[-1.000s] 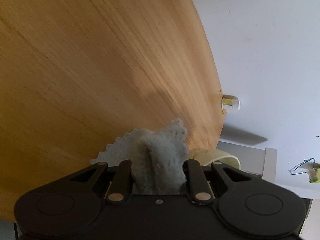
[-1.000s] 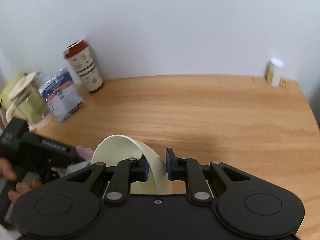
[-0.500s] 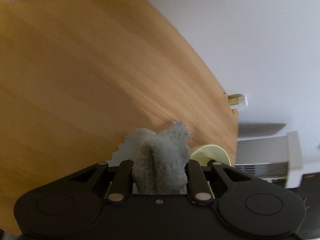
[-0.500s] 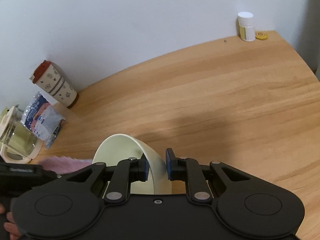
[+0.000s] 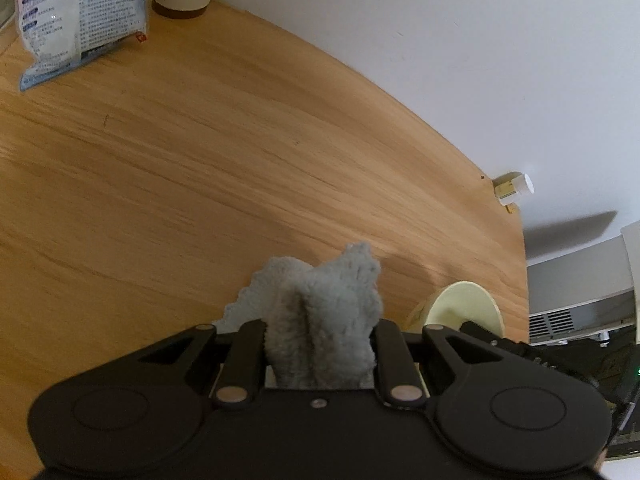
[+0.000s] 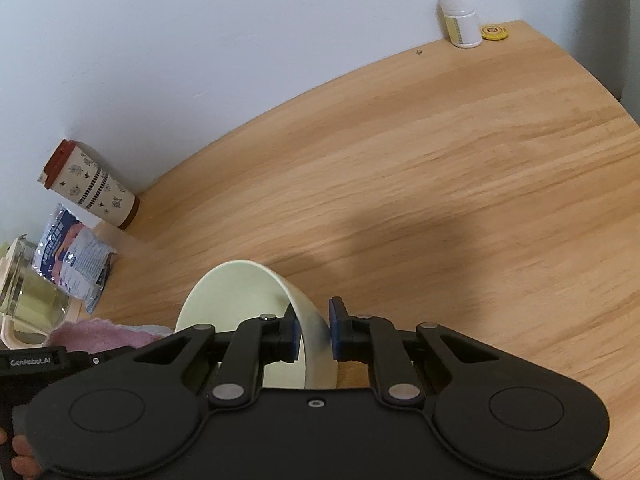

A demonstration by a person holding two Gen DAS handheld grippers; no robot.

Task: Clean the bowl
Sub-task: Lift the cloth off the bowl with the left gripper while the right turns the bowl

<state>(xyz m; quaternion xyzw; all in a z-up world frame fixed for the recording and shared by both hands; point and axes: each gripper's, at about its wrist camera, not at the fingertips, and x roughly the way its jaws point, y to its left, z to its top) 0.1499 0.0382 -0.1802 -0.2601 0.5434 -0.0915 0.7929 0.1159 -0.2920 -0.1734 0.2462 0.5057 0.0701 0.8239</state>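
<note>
My right gripper (image 6: 313,330) is shut on the rim of a pale cream bowl (image 6: 240,304), held tilted above the wooden table (image 6: 440,168) with its opening facing left. My left gripper (image 5: 320,344) is shut on a fluffy grey cloth (image 5: 320,312) that bulges out between the fingers. In the left wrist view the bowl (image 5: 464,308) shows low at the right, just past the cloth, with the right gripper's body behind it. In the right wrist view the cloth (image 6: 96,330) looks pink and lies left of the bowl, above the left gripper's body.
A patterned cup with a red lid (image 6: 90,184), a snack bag (image 6: 72,256) and a glass jug (image 6: 24,292) stand at the table's back left. A white pill bottle (image 6: 460,18) and a yellow disc (image 6: 495,32) sit at the far right corner by the wall.
Both grippers have swung round: the left view now takes in the bag and cup, the right view has tilted. The bowl shows fuller beside the cloth. Both grips are unchanged.
</note>
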